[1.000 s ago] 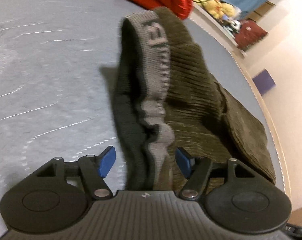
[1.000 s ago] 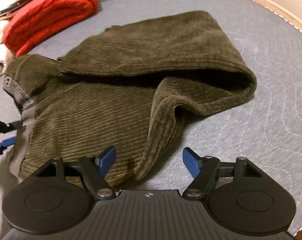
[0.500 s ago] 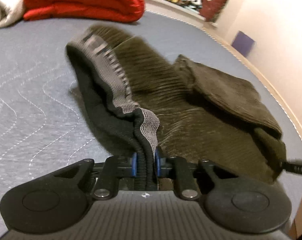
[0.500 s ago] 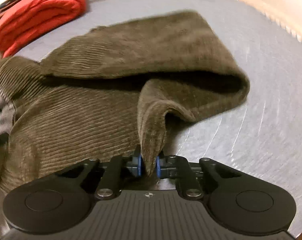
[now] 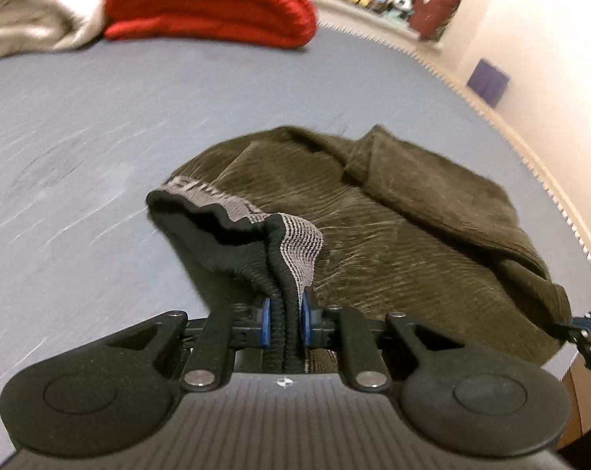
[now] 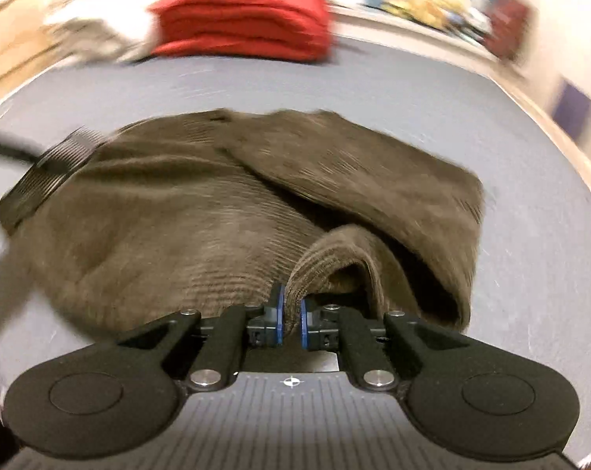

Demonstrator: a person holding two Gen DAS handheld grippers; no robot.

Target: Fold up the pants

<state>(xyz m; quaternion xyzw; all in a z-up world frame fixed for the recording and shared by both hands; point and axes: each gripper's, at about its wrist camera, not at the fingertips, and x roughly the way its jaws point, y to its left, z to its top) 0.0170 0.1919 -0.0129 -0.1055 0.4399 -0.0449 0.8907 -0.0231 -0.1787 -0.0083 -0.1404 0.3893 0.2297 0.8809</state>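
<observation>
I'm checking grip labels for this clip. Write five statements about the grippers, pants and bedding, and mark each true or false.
1. The left gripper is shut on the waistband of the pants. True.
2. The right gripper is open above the pants. False: it is shut on a fold of the corduroy.
3. A red blanket lies folded beyond the pants. True.
4. The pants hang in the air, clear of the mattress. False: most of the fabric lies on it.
5. The pants are blue denim. False: they are olive-brown corduroy.
</observation>
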